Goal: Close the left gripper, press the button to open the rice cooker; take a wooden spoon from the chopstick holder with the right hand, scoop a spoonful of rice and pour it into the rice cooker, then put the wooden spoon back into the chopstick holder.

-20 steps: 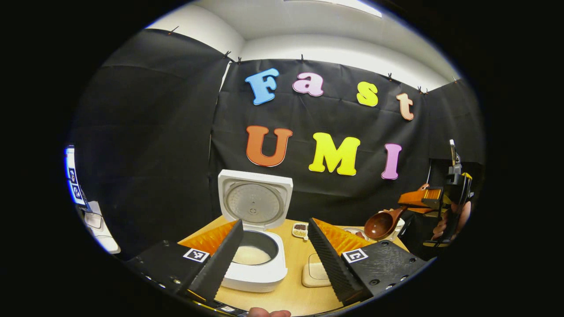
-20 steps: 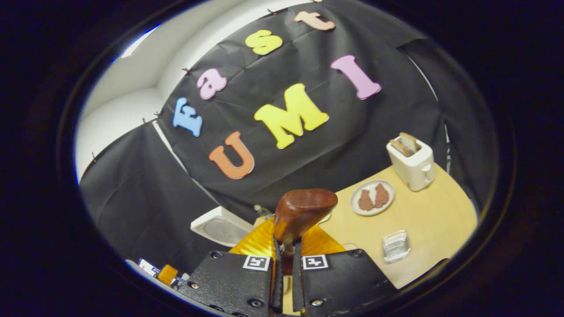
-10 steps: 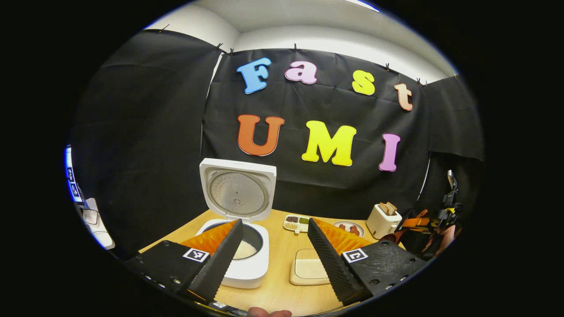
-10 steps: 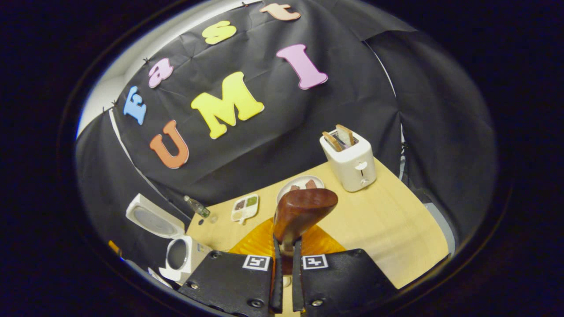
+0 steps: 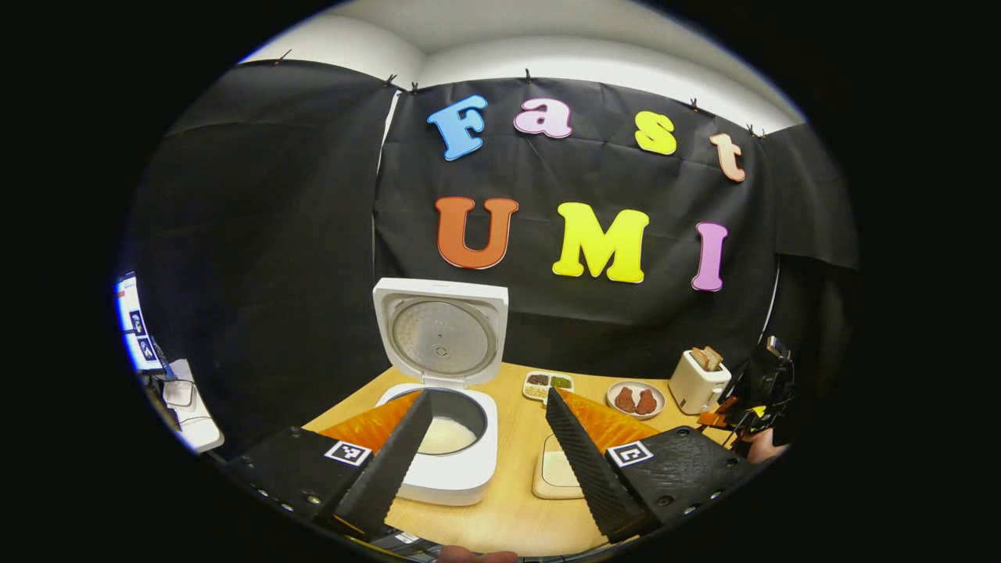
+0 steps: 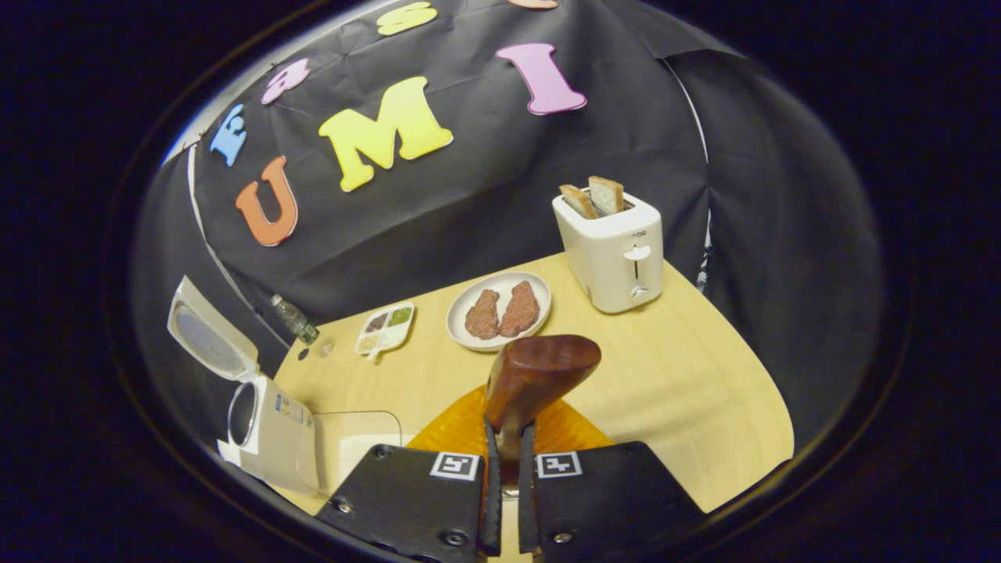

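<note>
Wooden surface (image 6: 688,391) was seen carrying the open rice cooker (image 5: 442,446), already holding rice. The wooden spoon (image 6: 539,371) was clamped in the right gripper (image 6: 504,469); the left gripper (image 5: 485,461) was held wide. For returning it, the spoon would best be kept upright.

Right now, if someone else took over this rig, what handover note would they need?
Left gripper: open, holding nothing, above the table in front of the rice cooker.
Right gripper: shut on the wooden spoon, over the table near the plate and toaster.
Done: cooker lid is up, and there is rice in the pot. Whether the scoop was poured cannot be told.
Left: return the spoon to the chopstick holder.
</note>
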`<act>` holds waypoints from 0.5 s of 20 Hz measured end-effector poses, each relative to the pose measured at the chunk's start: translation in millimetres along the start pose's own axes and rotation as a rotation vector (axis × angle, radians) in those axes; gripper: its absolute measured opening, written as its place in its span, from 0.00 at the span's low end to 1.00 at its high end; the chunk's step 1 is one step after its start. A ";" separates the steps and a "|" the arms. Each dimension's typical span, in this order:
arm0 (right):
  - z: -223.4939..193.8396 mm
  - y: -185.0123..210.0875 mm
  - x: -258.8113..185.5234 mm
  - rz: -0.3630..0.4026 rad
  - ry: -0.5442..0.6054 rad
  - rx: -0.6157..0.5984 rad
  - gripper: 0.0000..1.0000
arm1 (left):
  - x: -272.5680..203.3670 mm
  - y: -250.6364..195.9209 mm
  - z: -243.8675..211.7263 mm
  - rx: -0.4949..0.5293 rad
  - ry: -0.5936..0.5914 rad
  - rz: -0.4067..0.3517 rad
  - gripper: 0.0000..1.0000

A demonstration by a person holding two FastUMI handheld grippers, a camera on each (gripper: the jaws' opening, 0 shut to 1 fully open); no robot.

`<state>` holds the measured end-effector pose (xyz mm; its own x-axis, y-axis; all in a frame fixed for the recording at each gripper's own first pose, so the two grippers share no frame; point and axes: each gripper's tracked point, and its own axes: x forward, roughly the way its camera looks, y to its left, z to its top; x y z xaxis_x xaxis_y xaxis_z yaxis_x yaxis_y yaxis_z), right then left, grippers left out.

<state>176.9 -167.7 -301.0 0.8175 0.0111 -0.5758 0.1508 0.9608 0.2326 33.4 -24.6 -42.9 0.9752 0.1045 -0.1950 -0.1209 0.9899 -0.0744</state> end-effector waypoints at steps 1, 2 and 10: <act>-4.6 0.3 3.6 0.005 0.003 -0.004 0.13 | 0.0 1.8 -1.2 0.003 0.005 0.004 0.94; -9.0 0.6 7.0 0.007 0.006 -0.004 0.13 | 0.9 2.8 -2.2 0.008 0.010 0.007 0.94; -19.9 0.8 17.5 0.010 0.010 0.019 0.19 | 11.9 -4.5 -2.0 0.026 0.025 -0.021 0.94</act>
<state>180.3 -161.2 -326.5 0.8132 0.0238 -0.5815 0.1534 0.9551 0.2536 45.1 -28.0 -46.9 0.9725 0.0818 -0.2180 -0.0956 0.9940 -0.0537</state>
